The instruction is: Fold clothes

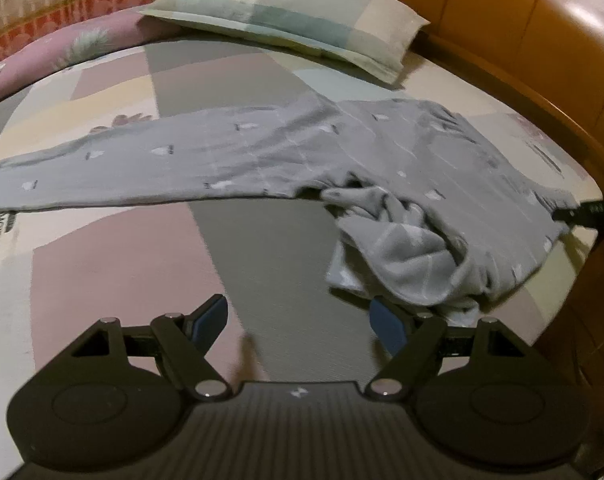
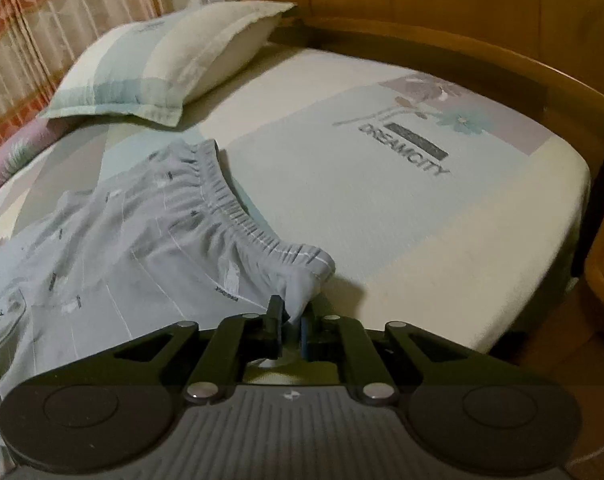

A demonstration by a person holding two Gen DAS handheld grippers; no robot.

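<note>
Grey patterned pyjama trousers (image 1: 261, 152) lie on the bed. One leg stretches out flat to the left. The other leg is bunched in a heap (image 1: 406, 256) near the front right. My left gripper (image 1: 302, 320) is open and empty, just above the bed, with its right finger beside the bunched leg. In the right wrist view the trousers' elastic waistband (image 2: 237, 216) curves across the sheet. My right gripper (image 2: 291, 328) is shut on the near corner of the waistband (image 2: 302, 292) and shows at the far right of the left wrist view (image 1: 594, 210).
A patchwork bedsheet (image 2: 402, 208) covers the mattress. A pillow (image 1: 285, 16) lies at the head, also seen in the right wrist view (image 2: 161, 64). A wooden bed frame (image 1: 542, 40) curves round the right side. A rolled pink quilt (image 1: 41, 56) lies at the far left.
</note>
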